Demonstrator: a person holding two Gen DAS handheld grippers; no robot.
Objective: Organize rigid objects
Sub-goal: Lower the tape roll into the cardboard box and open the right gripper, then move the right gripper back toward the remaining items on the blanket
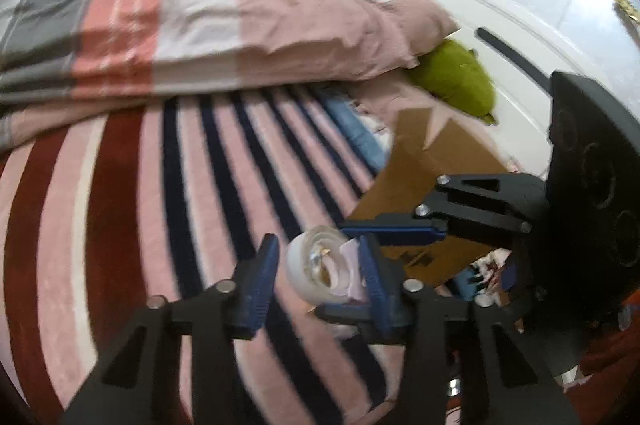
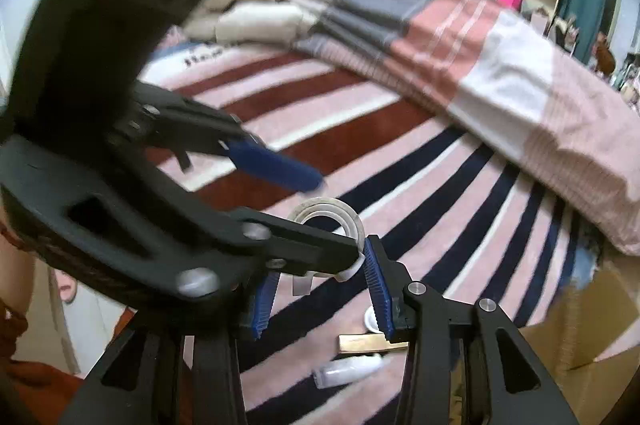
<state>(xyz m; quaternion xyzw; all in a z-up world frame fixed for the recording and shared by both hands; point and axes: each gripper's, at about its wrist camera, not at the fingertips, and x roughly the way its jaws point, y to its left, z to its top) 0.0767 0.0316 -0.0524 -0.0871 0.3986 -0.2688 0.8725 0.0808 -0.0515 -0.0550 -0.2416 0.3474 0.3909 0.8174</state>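
Lying on the striped blanket [image 1: 160, 185] of the bed, a roll of clear tape [image 1: 320, 267] is sitting between the parted pads of the left tongs [image 1: 316, 277], unclamped. The right tongs [image 2: 320, 289] are also standing apart, just beside it. A gold clip [image 2: 370, 344] and a white tube [image 2: 347, 371] are lying near the cardboard box [image 1: 432, 165].

Blanket [image 1: 168, 193]: pink ground, maroon and navy stripes. Folded quilt [image 1: 180, 25], upper frame: grey, salmon, white, pink blocks. Tape roll [image 1: 320, 265]: white. Cushion [image 1: 456, 77]: green. Gripper pads [image 1: 260, 277]: blue.
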